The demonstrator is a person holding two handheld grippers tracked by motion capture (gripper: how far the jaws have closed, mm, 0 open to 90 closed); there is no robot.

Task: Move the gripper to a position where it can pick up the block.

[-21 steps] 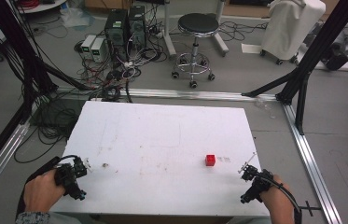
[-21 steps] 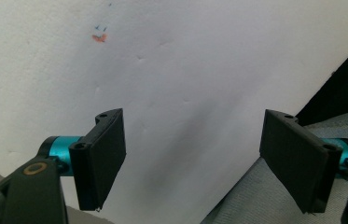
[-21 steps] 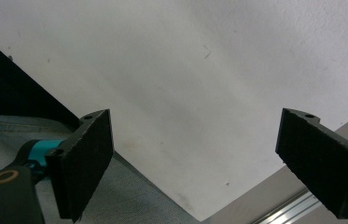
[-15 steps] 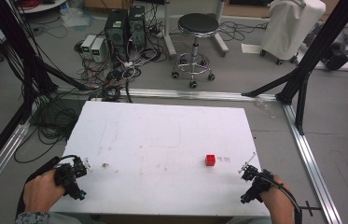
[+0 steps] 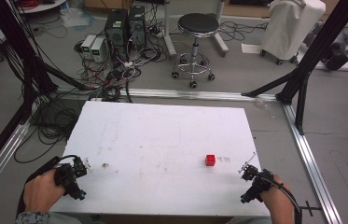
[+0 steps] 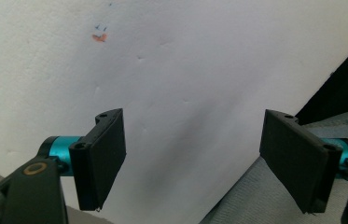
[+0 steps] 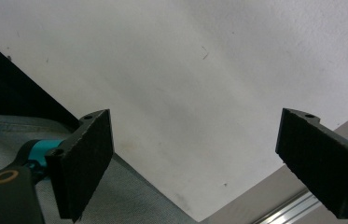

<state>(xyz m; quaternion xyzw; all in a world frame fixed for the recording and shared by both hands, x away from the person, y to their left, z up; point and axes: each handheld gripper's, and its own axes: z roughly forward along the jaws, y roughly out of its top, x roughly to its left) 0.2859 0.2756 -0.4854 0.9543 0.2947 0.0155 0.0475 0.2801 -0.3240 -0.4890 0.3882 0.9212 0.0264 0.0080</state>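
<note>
The person's left hand (image 5: 41, 190) and right hand (image 5: 276, 199) are holding the black two-jaw left gripper (image 5: 79, 169) and right gripper (image 5: 248, 171) at the near corners, jaws gaping wide.

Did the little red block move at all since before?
No. The red block sits at the same spot on the white table, just as far from the table's right edge as earlier.

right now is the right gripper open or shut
Open: in the right gripper view the right gripper has its two black jaws set wide apart with only white table between.
</note>
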